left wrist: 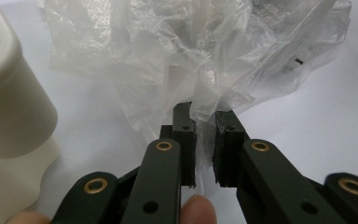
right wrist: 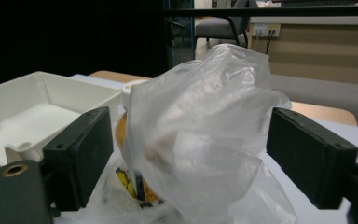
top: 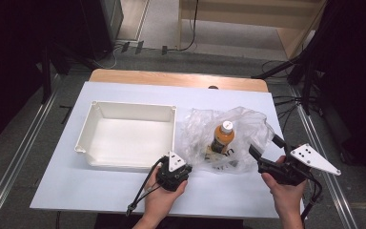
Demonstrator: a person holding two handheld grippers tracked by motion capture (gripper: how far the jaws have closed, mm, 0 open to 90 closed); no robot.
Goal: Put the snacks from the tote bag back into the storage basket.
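Bottle (top: 223,137) stands inside the bag (top: 248,125) at about 3 o'clock from the tray (top: 91,125), cap poking up through the loose mouth. Left gripper (top: 178,163) pinches the bag's near edge at 7 o'clock of the bottle, jaws nearly together on the film (left wrist: 204,105). Right gripper (top: 265,149) stands wide at 4 o'clock, holding nothing, the plastic billowing between its pads (right wrist: 80,149) without touching them. Judging by this, the bottle is to come out: keep the left pinch low and firm as an anchor, and close the right on the bottle, not on film.
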